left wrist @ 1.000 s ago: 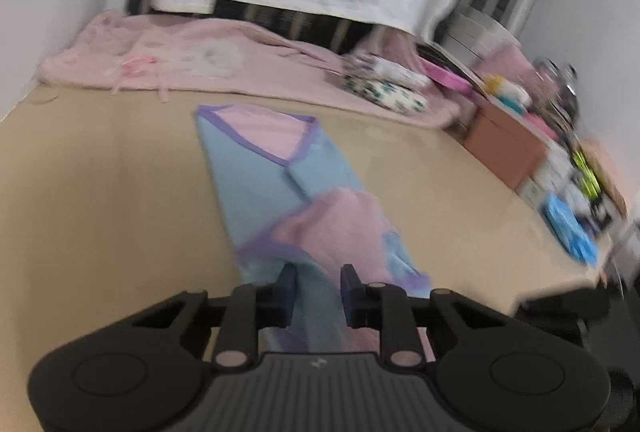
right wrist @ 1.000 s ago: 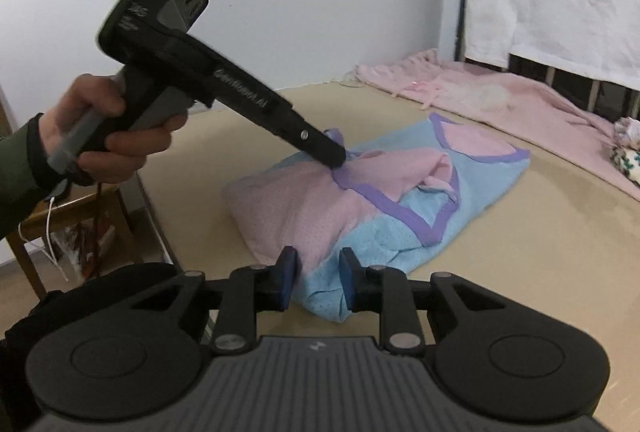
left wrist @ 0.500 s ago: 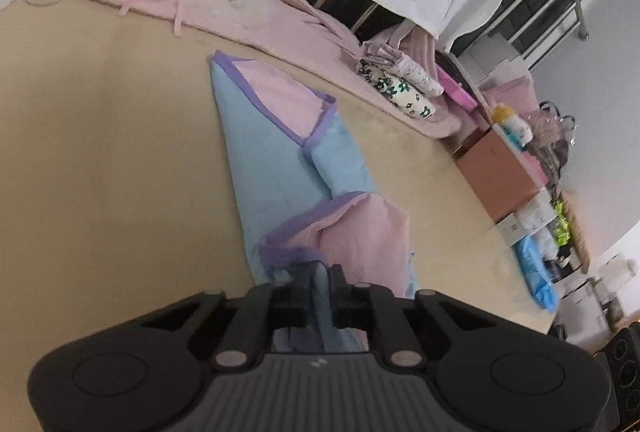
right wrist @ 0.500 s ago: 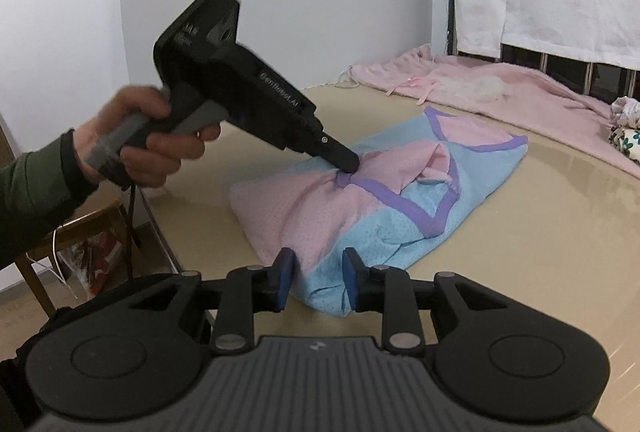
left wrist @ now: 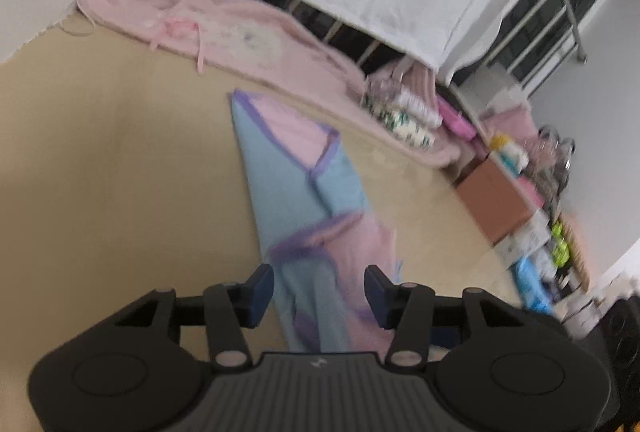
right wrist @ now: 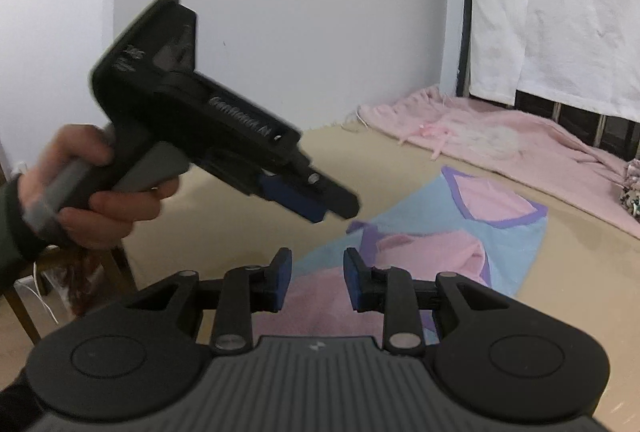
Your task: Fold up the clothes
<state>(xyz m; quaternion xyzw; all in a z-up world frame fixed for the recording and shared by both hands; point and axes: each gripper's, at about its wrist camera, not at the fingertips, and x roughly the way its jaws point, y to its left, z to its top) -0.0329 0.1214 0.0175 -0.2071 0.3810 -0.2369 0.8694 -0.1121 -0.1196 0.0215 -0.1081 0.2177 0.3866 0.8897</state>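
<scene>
Blue and pink garment (left wrist: 304, 199) lying partly folded on the tan bed (left wrist: 120, 171), long and narrow, with a pink flap turned over near the close end; left claw (left wrist: 318, 290) opening just now, pads apart with cloth seen between them but not pinched; in the other view the same left claw (right wrist: 320, 205) up in the air over the garment (right wrist: 460, 232), held by a hand (right wrist: 92, 191); right claw (right wrist: 316, 280) partly open and holding nothing, low over the near pink end; best now to let go all the way and lift clear, so no cloth gets dragged along; then pat the flap flat and check the purple edges line up (a bumpy fold only gets worse with the next one); next grab likely at the two near corners, one claw each, pinching only the top layers; slow and even lift toward the far end; well clear of the pink blanket (left wrist: 240, 31) at the back.
</scene>
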